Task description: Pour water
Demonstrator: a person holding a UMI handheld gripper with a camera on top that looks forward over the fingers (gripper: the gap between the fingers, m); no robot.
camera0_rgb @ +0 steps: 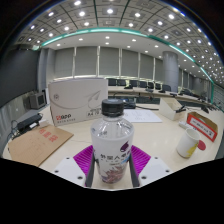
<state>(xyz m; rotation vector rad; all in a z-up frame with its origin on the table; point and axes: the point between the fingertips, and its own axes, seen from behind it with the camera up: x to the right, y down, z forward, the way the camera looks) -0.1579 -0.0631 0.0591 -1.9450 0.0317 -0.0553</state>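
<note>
Office hall under rows of ceiling lights, with a white worktable (160, 135) in the foreground carrying a large white cardboard box (77, 98), a sheet of brown cardboard (38, 143), a red-and-white packet (202, 124) and a pale yellow cup (186, 145). Centre: a clear plastic water bottle (112, 147) with a black cap and a white printed label, upright between the two fingers of the gripper (112, 168). The magenta pads (82, 160) flank the bottle's lower body closely on both sides and appear to press against it — the fingers are drawn in to about the bottle's width, so the bottle is judged to be gripped rather than merely framed. Whether its base rests on the table or is lifted clear cannot be told.

Step in hand, as judged: bottle secured, pouring not yet begun — the bottle stands vertical and the cap looks to be on. The cup sits well to the right of the bottle, beyond the fingers. The next move calls for carrying the bottle over to the cup and tilting its neck above the rim; the cap, if truly closed, would have to come off first.
</note>
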